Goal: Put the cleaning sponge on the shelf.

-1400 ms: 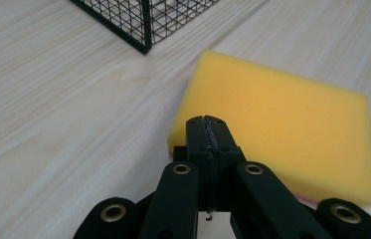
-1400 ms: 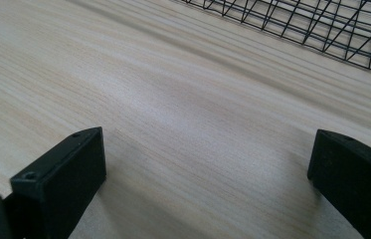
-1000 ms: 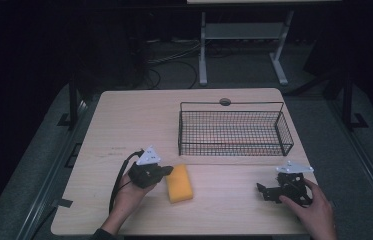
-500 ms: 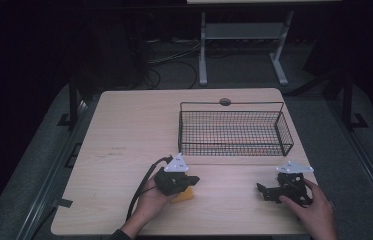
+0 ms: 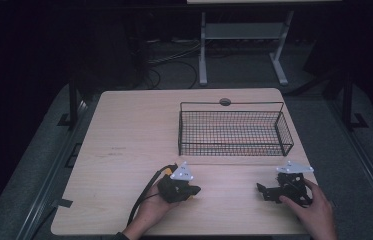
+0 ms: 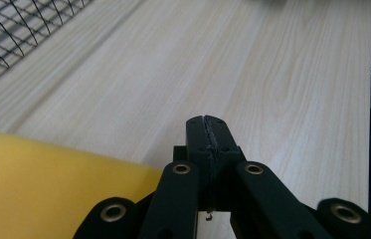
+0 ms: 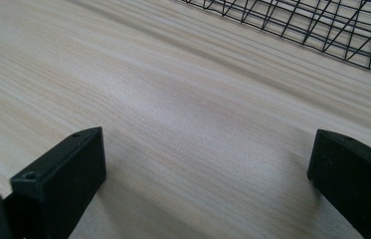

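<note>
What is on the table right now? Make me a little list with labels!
table: light wood
basket: black wire, toward the far right of the table
yellow block: lies beside the closed jaws in the left gripper view, not held
left hand-held gripper: over the yellow block, jaws shut on nothing
right hand-held gripper: near the front right, jaws wide open over bare wood

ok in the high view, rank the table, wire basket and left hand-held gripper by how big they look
1. Table, largest by far.
2. Wire basket, which covers part of the tabletop's far right.
3. Left hand-held gripper, smallest, though it sits nearer the camera than the basket, which flatters it a little. It looks about the same size as the right hand-held gripper.
</note>
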`<action>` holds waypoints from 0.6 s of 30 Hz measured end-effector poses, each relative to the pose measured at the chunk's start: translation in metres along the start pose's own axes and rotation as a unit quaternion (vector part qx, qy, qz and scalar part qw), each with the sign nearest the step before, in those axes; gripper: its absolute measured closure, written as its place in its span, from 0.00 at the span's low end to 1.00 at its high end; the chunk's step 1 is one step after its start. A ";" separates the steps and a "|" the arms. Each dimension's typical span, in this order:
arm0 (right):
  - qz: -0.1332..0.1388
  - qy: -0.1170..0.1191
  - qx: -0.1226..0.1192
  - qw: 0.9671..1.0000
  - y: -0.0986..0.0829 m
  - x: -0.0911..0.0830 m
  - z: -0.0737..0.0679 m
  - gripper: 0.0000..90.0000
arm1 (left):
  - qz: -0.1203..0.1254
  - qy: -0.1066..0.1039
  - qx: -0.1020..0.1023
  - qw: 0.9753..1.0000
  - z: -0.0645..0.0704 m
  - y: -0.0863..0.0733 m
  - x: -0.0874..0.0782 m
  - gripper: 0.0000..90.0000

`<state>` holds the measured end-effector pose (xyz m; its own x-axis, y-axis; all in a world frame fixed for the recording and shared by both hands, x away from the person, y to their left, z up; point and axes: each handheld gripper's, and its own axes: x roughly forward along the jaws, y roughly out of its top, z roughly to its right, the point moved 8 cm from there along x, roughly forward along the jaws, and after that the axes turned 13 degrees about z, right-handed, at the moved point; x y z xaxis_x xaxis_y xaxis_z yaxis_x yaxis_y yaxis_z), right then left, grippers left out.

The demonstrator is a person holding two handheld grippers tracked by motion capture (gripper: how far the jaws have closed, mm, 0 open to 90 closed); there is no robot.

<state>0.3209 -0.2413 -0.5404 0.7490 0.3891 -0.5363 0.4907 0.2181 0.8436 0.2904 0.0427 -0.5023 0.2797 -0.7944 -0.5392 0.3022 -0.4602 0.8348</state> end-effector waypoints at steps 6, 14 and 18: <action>0.000 0.000 0.000 1.000 0.000 0.000 0.000 0.01 | -0.002 0.003 -0.006 1.000 0.002 -0.005 -0.007 1.00; 0.000 0.000 0.000 1.000 0.000 0.000 0.000 0.01 | -0.007 0.013 -0.008 1.000 0.001 -0.011 -0.019 1.00; 0.000 0.000 0.000 1.000 0.000 0.000 0.000 0.01 | -0.009 0.020 -0.012 1.000 -0.002 -0.016 -0.027 1.00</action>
<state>0.3209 -0.2414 -0.5404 0.7491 0.3890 -0.5362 0.4905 0.2182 0.8437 0.2795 0.0720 -0.5015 0.3103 -0.7697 -0.5579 0.3287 -0.4639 0.8227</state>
